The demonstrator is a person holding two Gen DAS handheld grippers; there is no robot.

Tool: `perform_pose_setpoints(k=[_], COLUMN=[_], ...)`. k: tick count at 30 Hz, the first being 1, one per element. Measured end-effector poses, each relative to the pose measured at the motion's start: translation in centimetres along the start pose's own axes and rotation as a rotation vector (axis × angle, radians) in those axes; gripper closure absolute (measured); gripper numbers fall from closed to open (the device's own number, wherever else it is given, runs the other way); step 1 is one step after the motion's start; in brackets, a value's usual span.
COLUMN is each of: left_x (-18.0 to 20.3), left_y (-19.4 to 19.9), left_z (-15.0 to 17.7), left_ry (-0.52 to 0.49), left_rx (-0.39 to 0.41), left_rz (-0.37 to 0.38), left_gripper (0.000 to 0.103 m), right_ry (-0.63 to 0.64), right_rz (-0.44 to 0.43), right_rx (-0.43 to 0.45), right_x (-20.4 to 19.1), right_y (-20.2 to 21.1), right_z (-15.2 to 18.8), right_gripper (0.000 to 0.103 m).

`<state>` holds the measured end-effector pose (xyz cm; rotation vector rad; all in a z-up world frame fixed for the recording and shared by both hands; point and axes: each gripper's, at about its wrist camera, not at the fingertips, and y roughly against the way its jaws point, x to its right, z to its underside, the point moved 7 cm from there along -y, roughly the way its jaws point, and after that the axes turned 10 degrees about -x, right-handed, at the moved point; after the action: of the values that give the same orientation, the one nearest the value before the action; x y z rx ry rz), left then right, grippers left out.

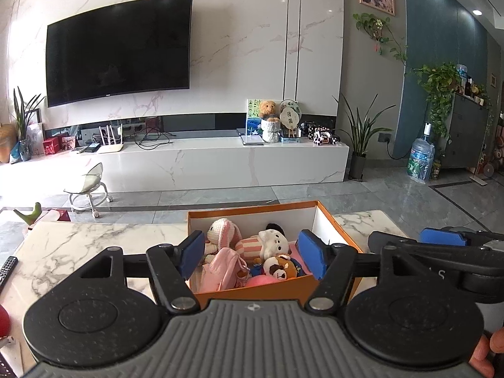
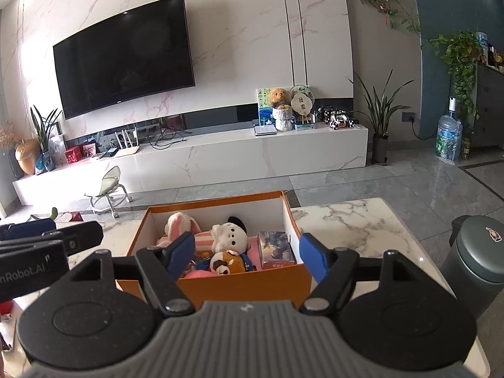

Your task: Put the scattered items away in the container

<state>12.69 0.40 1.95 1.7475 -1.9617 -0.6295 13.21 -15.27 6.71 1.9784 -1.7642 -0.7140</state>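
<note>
Both claws, left claw (image 1: 250, 253) and right claw (image 2: 245, 255), spread, empty; 12 o'clock: orange box (image 2: 245, 283) holds plush toys (image 2: 228, 236); table (image 2: 356, 223) shows no strays — likely near done.

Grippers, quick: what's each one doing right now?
Left gripper: tongs open, holding nothing, over the orange box.
Right gripper: tongs open, holding nothing.

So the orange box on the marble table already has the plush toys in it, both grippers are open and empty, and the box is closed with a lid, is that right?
Not quite: the orange box has no lid on it. The right wrist view shows it open-topped, plush toys visible inside. The rest holds: it sits on the marble table, and the left gripper and right gripper are open and empty.
</note>
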Motion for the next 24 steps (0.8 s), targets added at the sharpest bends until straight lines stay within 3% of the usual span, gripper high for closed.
perform_pose_setpoints(k=[4,13,24], left_x=[-0.4,-0.3,-1.2], left_y=[1.2,2.2,1.8], left_z=[0.8,2.1,4.1], left_ry=[0.006,0.0,0.05], left_rx=[0.035,0.074,0.057], left_rz=[-0.04,-0.103,-0.145], left_gripper=[0.013,0.013,0.012], right_ry=[-0.004,0.003,-0.043], right_rz=[0.005,0.004,0.064], right_rx=[0.014,0.055,0.05], right_x=[-0.2,-1.1,-1.0], right_y=[0.8,2.1,1.6], right_z=[0.7,2.4,4.3], right_gripper=[0.026,0.013,0.013])
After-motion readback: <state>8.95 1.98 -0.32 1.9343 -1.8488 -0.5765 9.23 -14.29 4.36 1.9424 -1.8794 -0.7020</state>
